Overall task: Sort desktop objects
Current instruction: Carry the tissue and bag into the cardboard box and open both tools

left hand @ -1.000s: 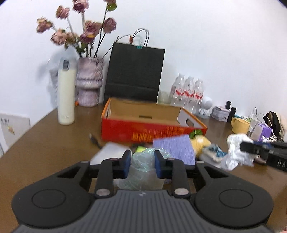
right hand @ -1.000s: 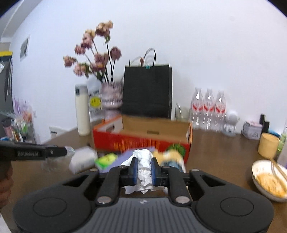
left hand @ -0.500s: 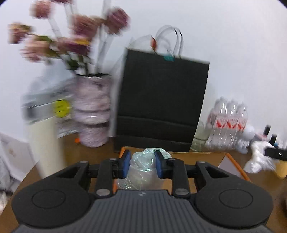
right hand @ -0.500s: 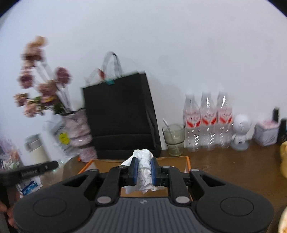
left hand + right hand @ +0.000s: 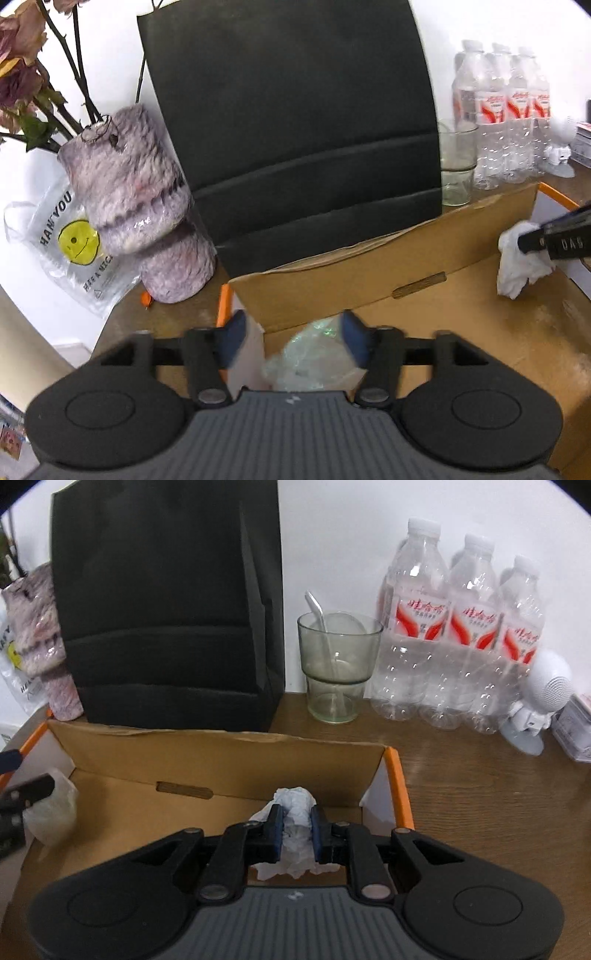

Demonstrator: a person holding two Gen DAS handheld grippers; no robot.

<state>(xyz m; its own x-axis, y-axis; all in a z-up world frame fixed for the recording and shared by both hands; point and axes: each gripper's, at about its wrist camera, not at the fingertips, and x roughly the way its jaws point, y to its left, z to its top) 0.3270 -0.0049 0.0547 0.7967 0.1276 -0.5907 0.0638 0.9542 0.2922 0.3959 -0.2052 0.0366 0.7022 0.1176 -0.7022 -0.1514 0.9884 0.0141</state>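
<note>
Right under both hand-held grippers sits the open cardboard box (image 5: 424, 266), with the left hand-held gripper (image 5: 293, 334) opening and letting go of the clear plastic wad (image 5: 314, 354), and the right hand-held gripper (image 5: 295, 825) opening around the white tissue (image 5: 295, 805).

The cardboard box (image 5: 207, 760) is plain brown inside with orange edges. A matte black paper bag (image 5: 291, 133) stands at its far side. Left of it, the vase (image 5: 136, 206) is mottled pink, grey and white, and the clear plastic bag (image 5: 66, 243) carries a yellow smiley and black lettering. To the right, 3 clear water bottles (image 5: 461, 635) wear red-and-white labels beside a green-tinted glass (image 5: 338, 664). The table (image 5: 498, 794) is dark brown woodgrain.
</note>
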